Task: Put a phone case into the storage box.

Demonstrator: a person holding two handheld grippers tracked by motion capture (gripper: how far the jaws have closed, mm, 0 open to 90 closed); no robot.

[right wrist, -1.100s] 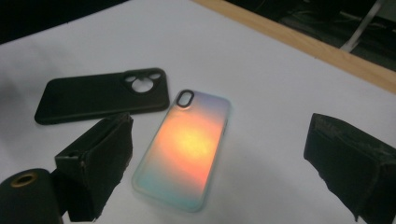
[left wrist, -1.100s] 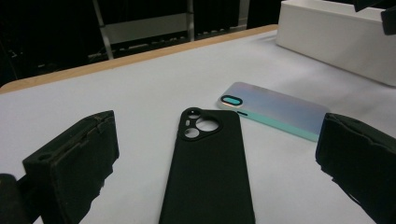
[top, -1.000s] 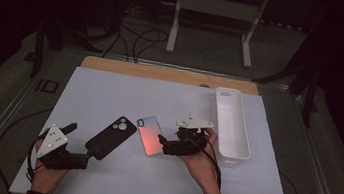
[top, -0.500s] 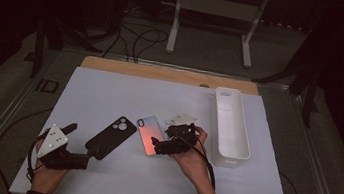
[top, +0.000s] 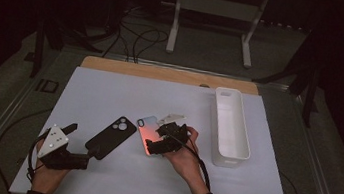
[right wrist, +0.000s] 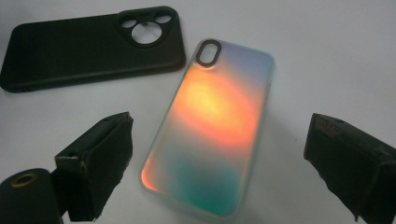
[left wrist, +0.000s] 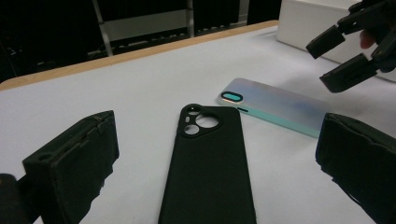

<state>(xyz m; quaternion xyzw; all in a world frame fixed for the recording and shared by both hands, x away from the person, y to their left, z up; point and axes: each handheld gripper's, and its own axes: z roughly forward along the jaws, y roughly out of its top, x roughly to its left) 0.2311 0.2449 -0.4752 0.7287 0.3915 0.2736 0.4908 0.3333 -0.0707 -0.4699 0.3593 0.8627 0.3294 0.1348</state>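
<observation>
A black phone case (top: 110, 137) lies back up on the white table, its camera cutout at the far end. Just to its right lies an iridescent phone case (top: 144, 129), glowing orange and teal. My left gripper (top: 80, 144) rests open at the black case's near end; in the left gripper view that gripper (left wrist: 217, 156) has the black case (left wrist: 208, 168) between its jaws. My right gripper (top: 158, 140) hovers open over the iridescent case's near right part. Seen from the right gripper (right wrist: 224, 158), the iridescent case (right wrist: 215, 116) lies between the jaws, untouched, with the black case (right wrist: 88, 46) beyond.
A long white tray (top: 230, 127) stands at the right of the table, close to the right hand. A wooden strip (top: 168, 74) runs along the table's far edge. Cables trail from both grippers toward the near edge.
My right gripper has moved left from beside the tray to over the iridescent case. The left gripper and both cases have stayed put.
</observation>
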